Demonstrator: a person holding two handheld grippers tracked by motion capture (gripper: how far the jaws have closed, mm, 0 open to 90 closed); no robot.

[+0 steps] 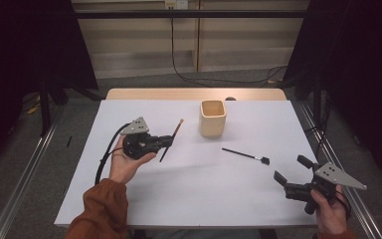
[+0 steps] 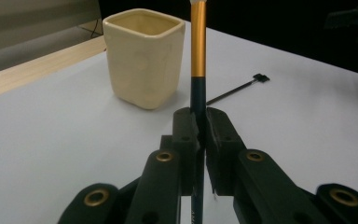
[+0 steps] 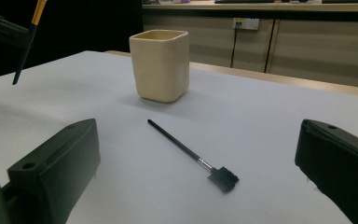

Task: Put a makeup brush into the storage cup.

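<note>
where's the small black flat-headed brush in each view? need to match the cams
High view: small black brush lies right of centre on the white table, below-right of the cream cup.
Left gripper view: brush at upper right, beyond the jaws.
Right gripper view: brush at centre, between the open jaws.
Shared landmark: the cream cup.

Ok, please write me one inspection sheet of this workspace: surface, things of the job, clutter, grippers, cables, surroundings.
Surface: white table top, with a wooden strip along its far edge.
Job's things: cream square cup upright near the far middle; brush with gold and dark handle lifted off the table in the left gripper; thin black brush lying flat between the cup and the right gripper, touched by nothing.
Clutter: nothing seen.
Grippers: left gripper shut on the gold-handled brush; right gripper open, jaws wide, low at the near right corner.
Cables: black cable loops from the left gripper; another cable runs on the floor behind.
Surroundings: dark curtains at both sides, beige wall panels and a socket behind.
</note>
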